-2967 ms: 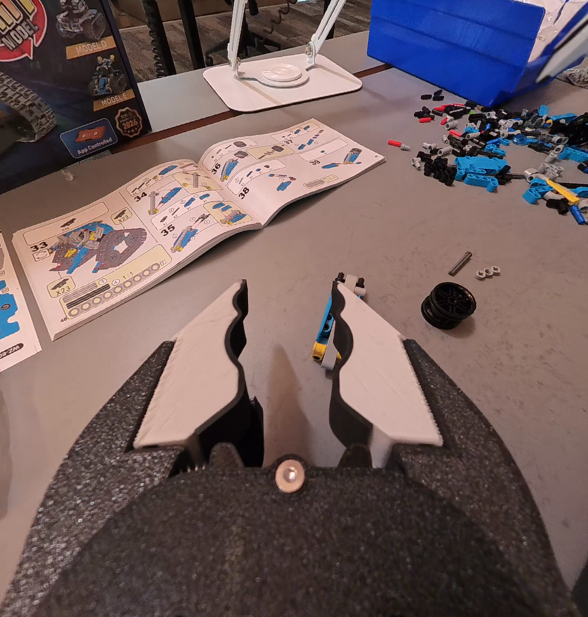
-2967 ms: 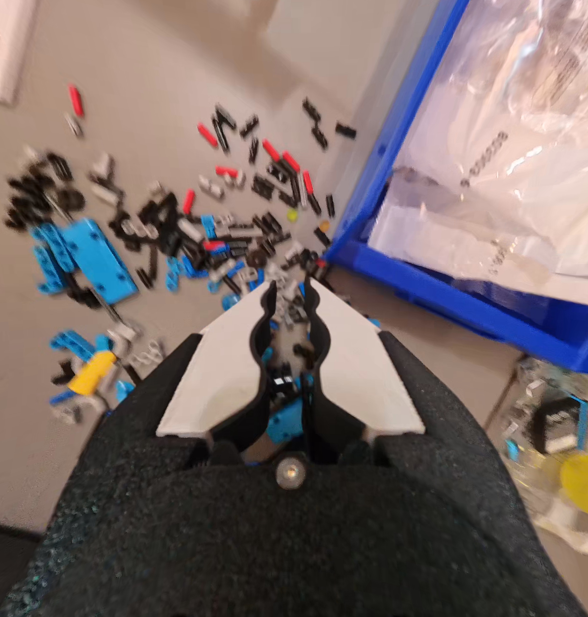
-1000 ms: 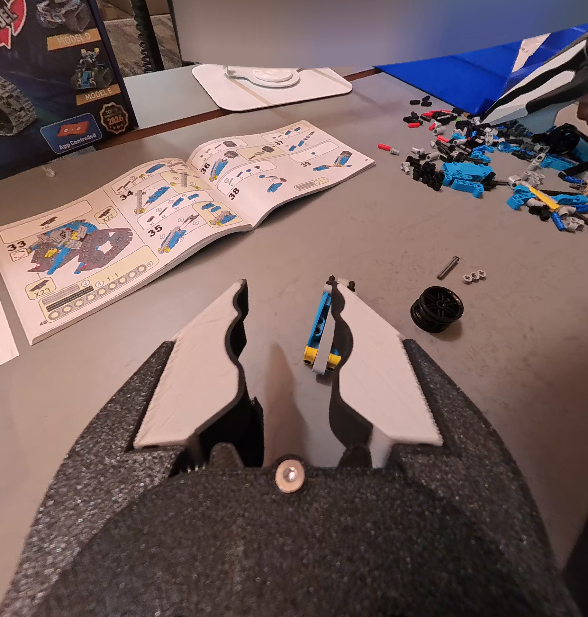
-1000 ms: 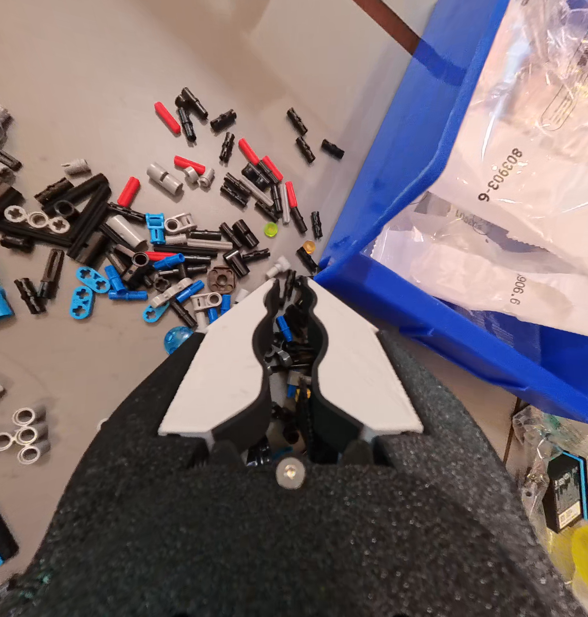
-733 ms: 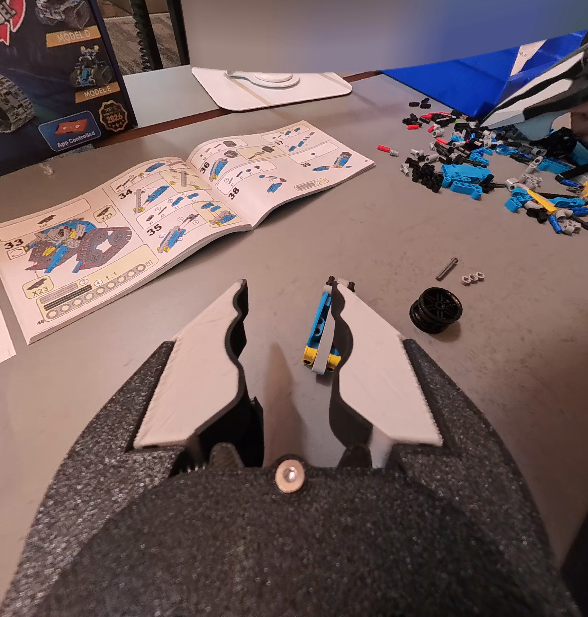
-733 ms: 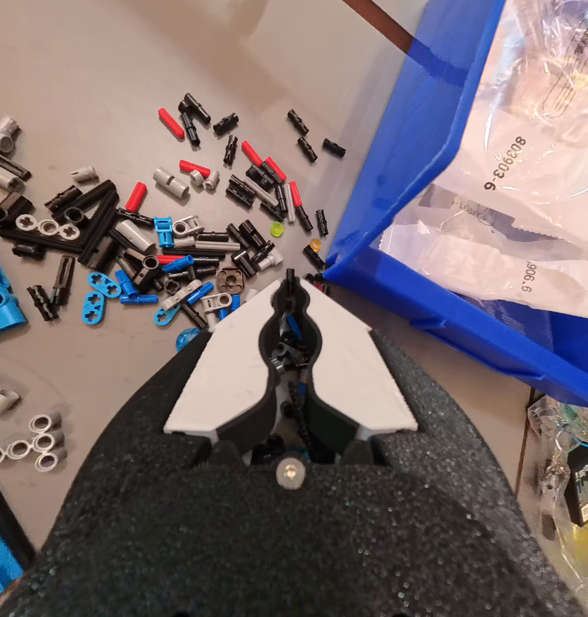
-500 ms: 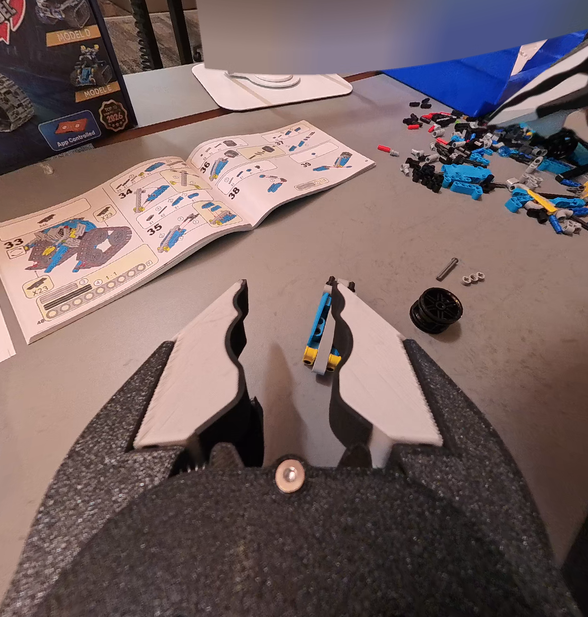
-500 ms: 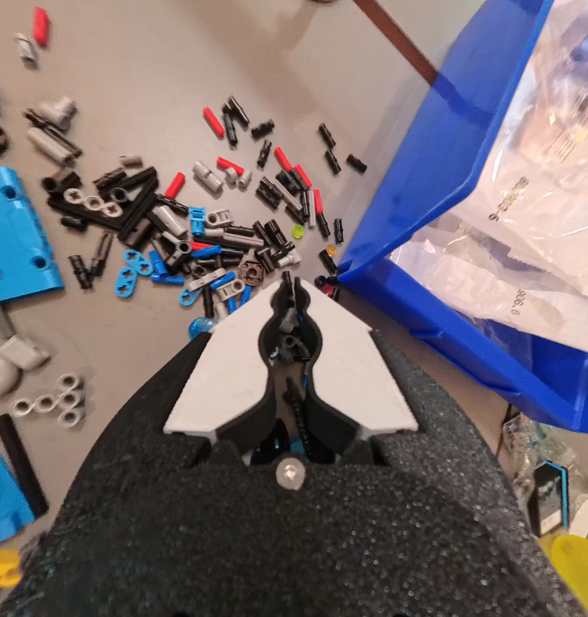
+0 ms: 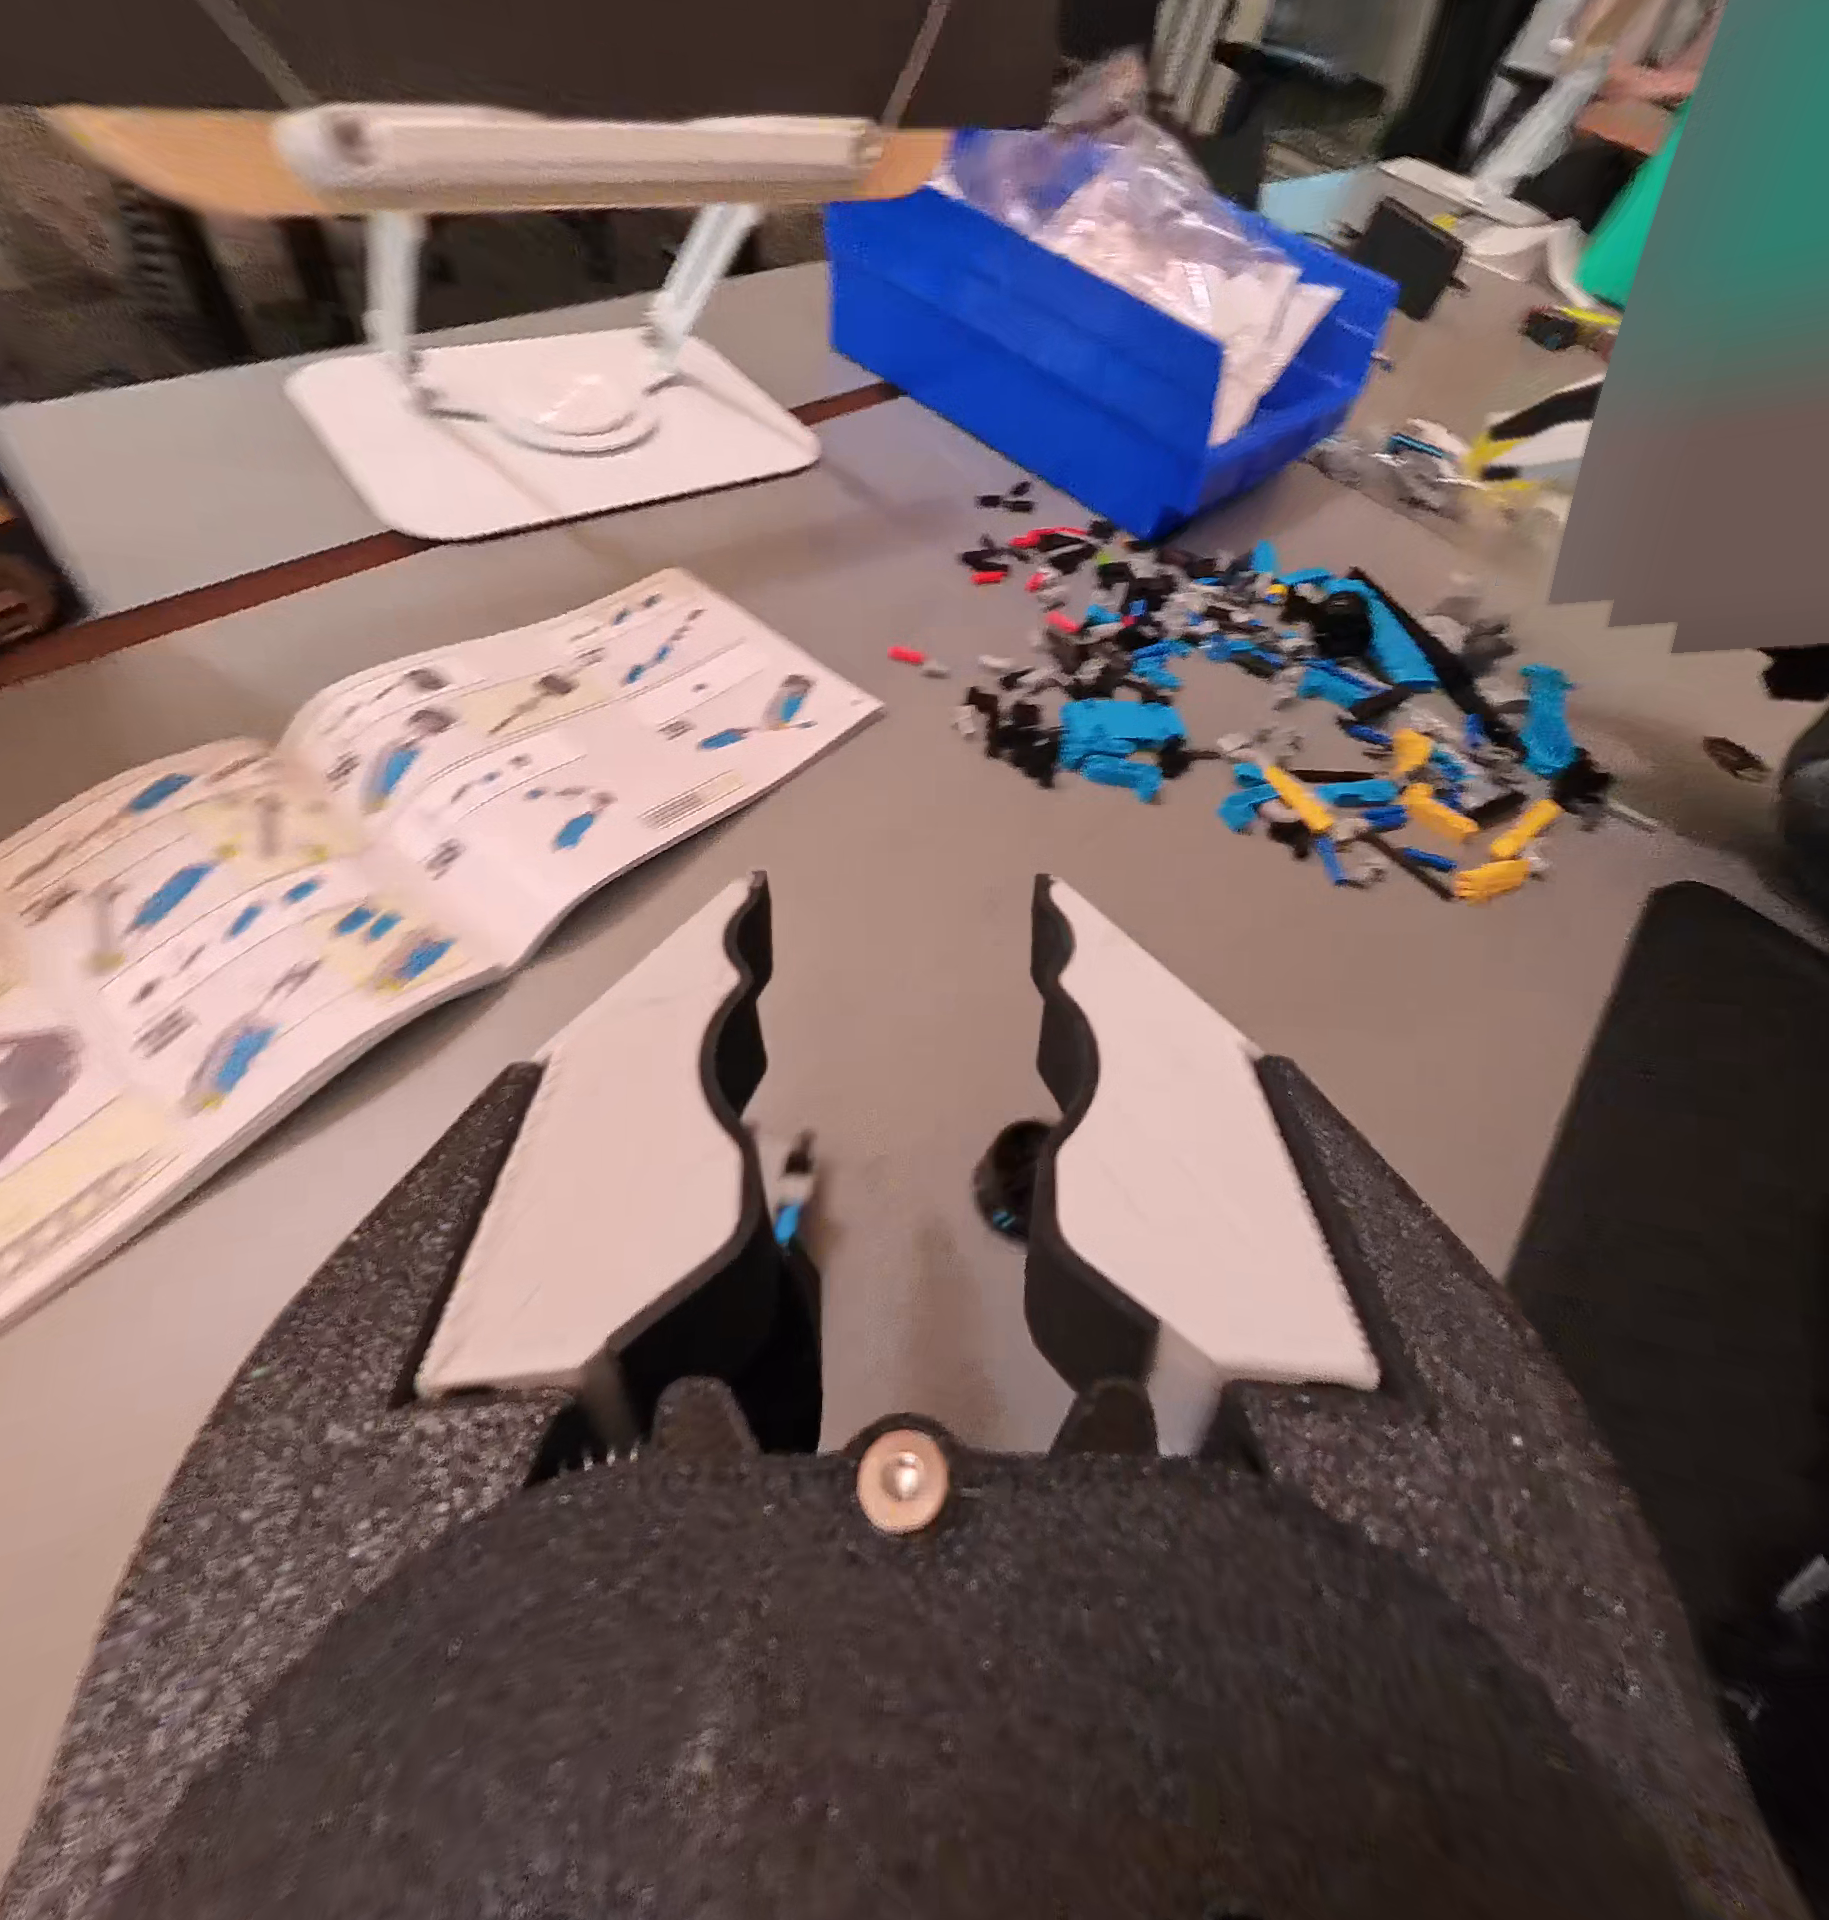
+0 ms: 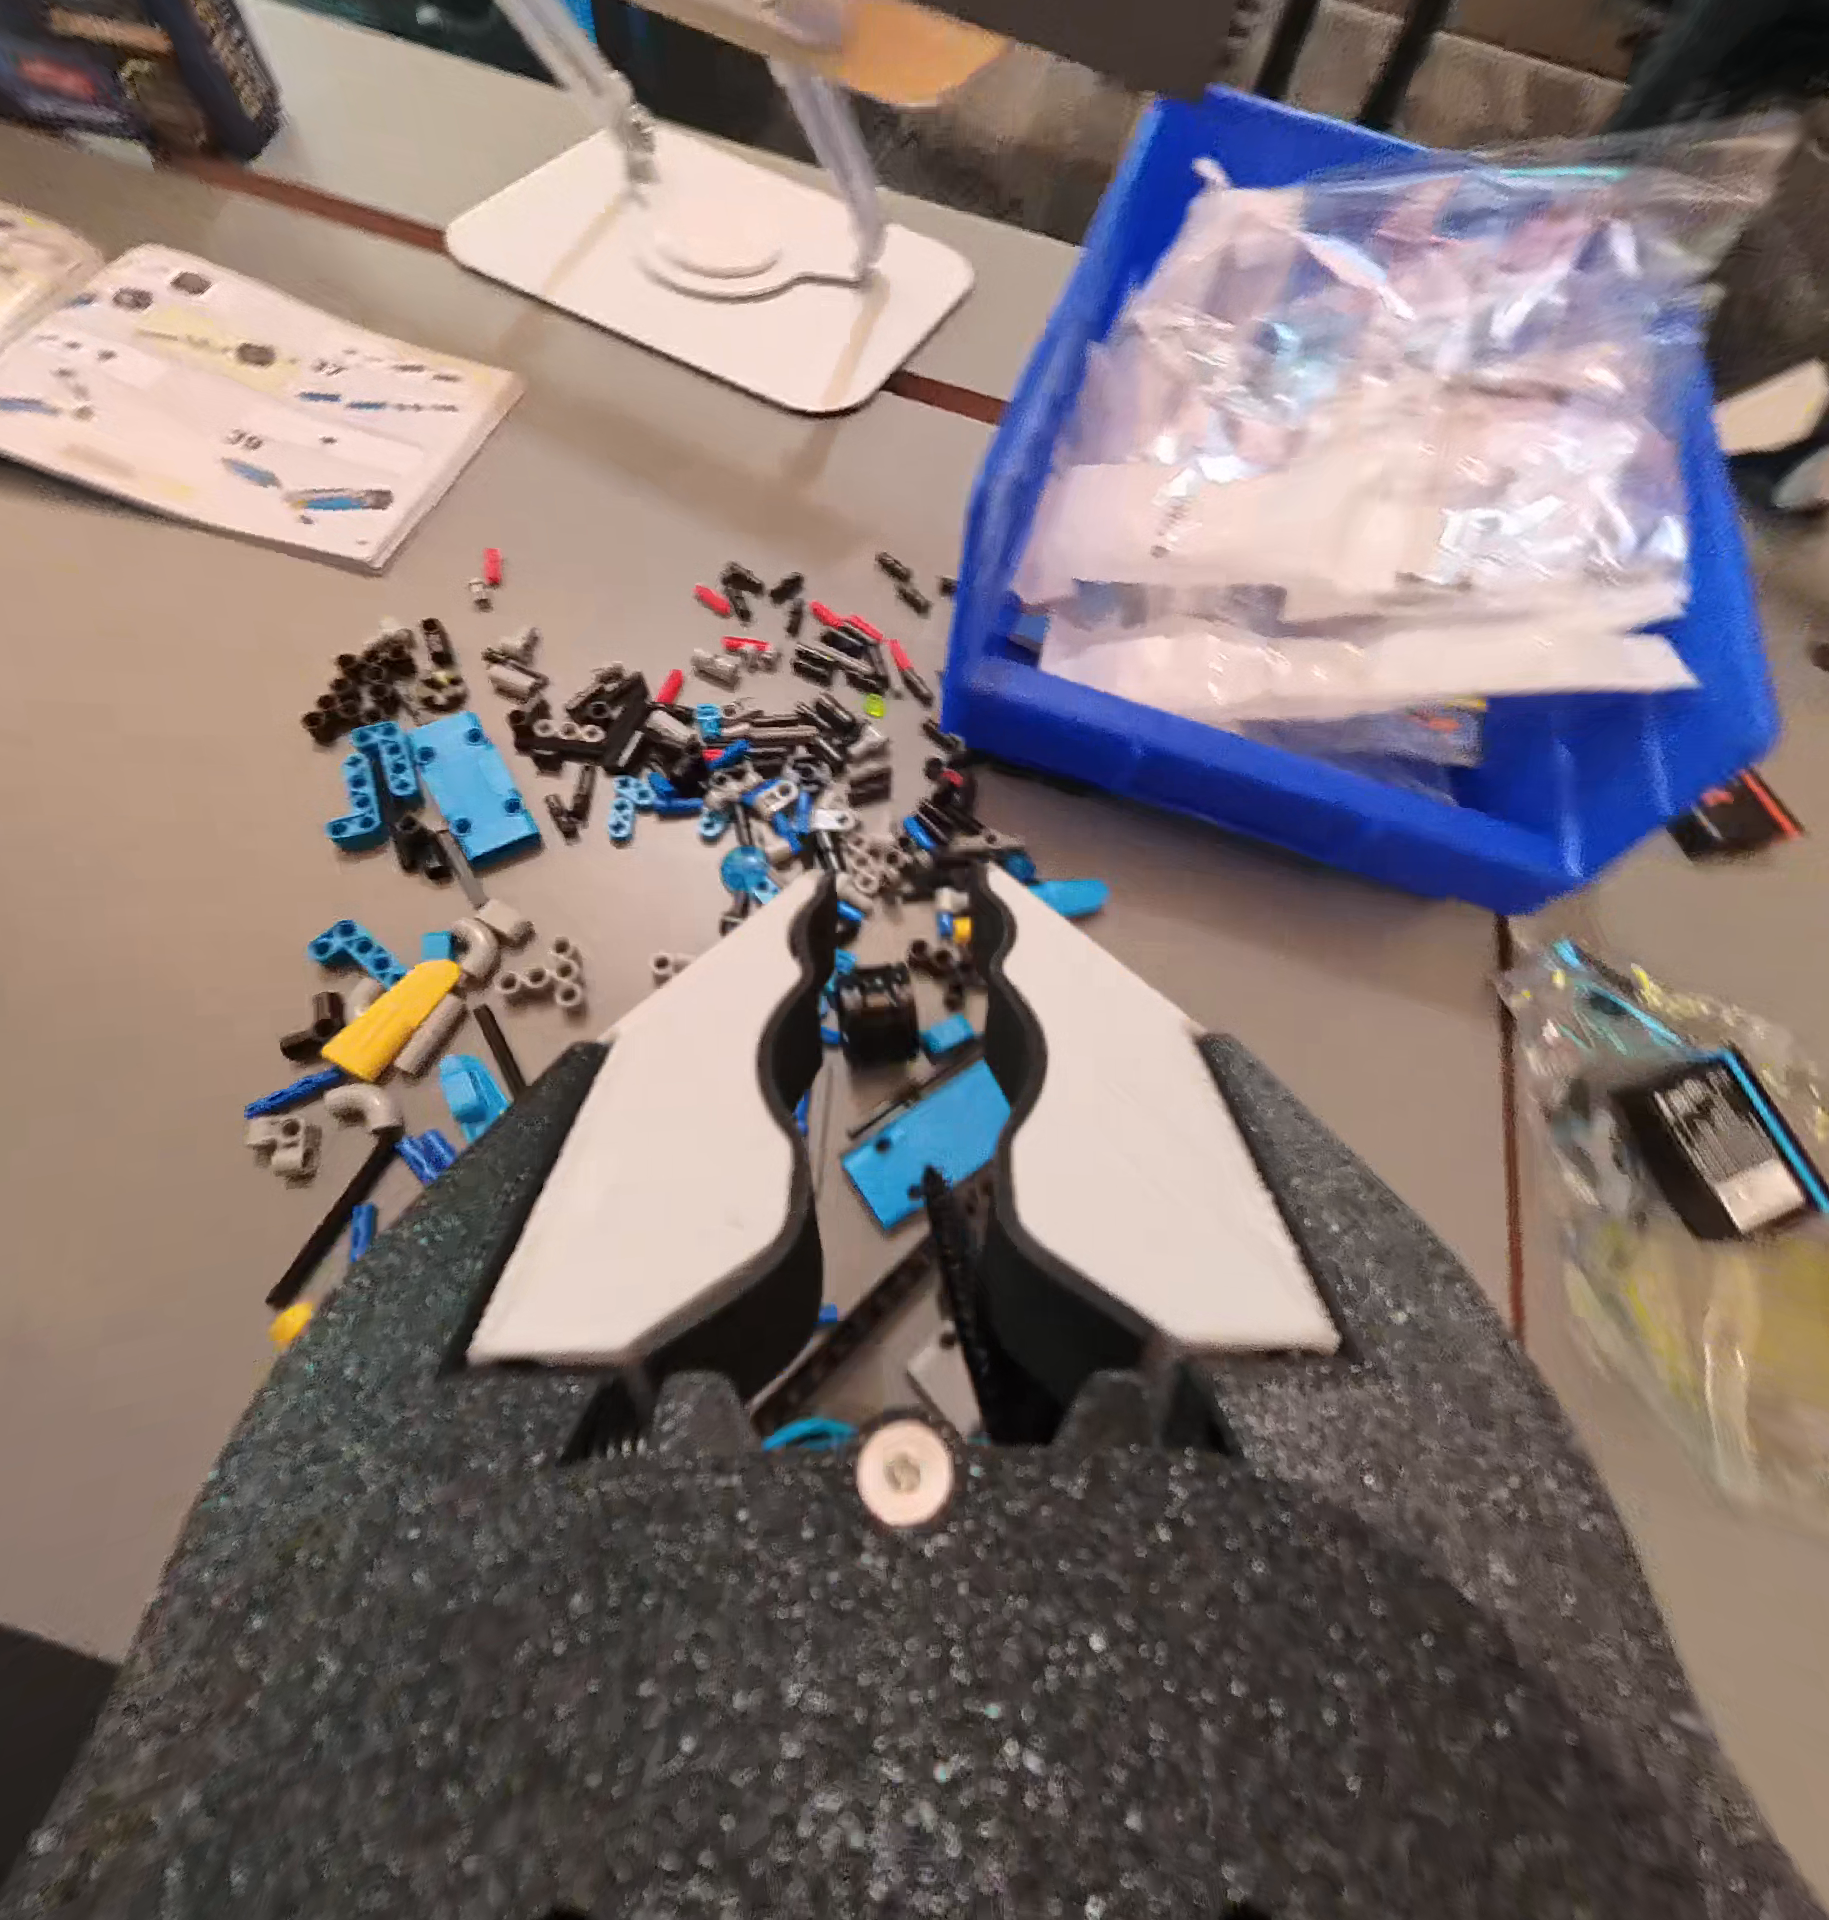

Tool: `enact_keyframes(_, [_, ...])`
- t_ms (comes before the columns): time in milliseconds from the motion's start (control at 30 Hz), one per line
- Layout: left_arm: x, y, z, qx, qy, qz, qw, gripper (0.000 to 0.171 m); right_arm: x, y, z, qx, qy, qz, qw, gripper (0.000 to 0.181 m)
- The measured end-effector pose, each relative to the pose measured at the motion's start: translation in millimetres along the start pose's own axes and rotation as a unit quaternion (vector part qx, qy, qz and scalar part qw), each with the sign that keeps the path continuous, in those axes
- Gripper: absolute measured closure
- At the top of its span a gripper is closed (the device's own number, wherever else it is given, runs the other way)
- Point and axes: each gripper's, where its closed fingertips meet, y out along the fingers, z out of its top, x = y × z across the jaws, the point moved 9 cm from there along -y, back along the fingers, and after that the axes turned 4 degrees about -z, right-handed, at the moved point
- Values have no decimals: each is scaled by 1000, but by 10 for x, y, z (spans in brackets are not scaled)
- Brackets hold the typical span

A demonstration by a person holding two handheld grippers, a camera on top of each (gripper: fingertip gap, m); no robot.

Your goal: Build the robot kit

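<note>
We hold the left tool above the grey table with its jaws spread wide and nothing between the tips. Low in the gap, close to the inner edge of the left finger, we see a small blue, white and black brick assembly lying on the table, and by the inner edge of the right finger a black toy wheel, partly hidden by that finger; neither is gripped. To the left of this tool lies the open instruction booklet with blue diagrams, and farther off stand a white lamp base and a blue plastic bin stuffed with clear plastic bags. A scattered heap of small black, blue, grey, red and yellow building pieces lies ahead and to the right, well apart from the left tool. The right tool hovers over the near edge of that same heap, its jaws parted by a narrow gap; we cannot make out any piece pinched at the tips, though the picture is blurred. Seen through the gap between its fingers are a black ribbed wheel-like piece and a flat blue panel piece, both on the table below. The blue bin sits just beyond and to the right of this tool, and a clear bag holding a black box and yellow parts lies at the far right.
</note>
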Motion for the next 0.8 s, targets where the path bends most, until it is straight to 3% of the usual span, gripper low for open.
enact_keyframes(133, [417, 303, 193, -69, 17, -54, 996, 121, 154, -214, -232, 35, 25, -20, 999, 156])
enact_keyframes(233, [565, 336, -26, -115, 43, -20, 992, 122, 256, -251, -384, 45, 33, -29, 998, 156])
enact_keyframes(333, [668, 276, -225, -137, -19, -28, 990, 124, 349, -240, -494, 51, 31, -35, 998, 156])
enact_keyframes(400, [728, 232, -82, -129, -30, -34, 991, 123, 425, -217, -538, 64, 33, -44, 996, 156])
enact_keyframes(533, [836, 362, 576, -74, 23, -56, 995, 124, 532, -165, -622, 108, 63, -53, 991, 156])
enact_keyframes(633, [913, 895, 901, -76, 75, -112, 988, 131, 547, -145, -723, 109, 82, -25, 990, 155])
enact_keyframes(700, [947, 1416, 919, -98, 141, -163, 972, 131, 546, -177, -719, 121, 80, -36, 989, 152])
enact_keyframes(800, [853, 2249, 862, -132, 184, -161, 961, 141, 505, -187, -717, 126, 65, -32, 989, 152])
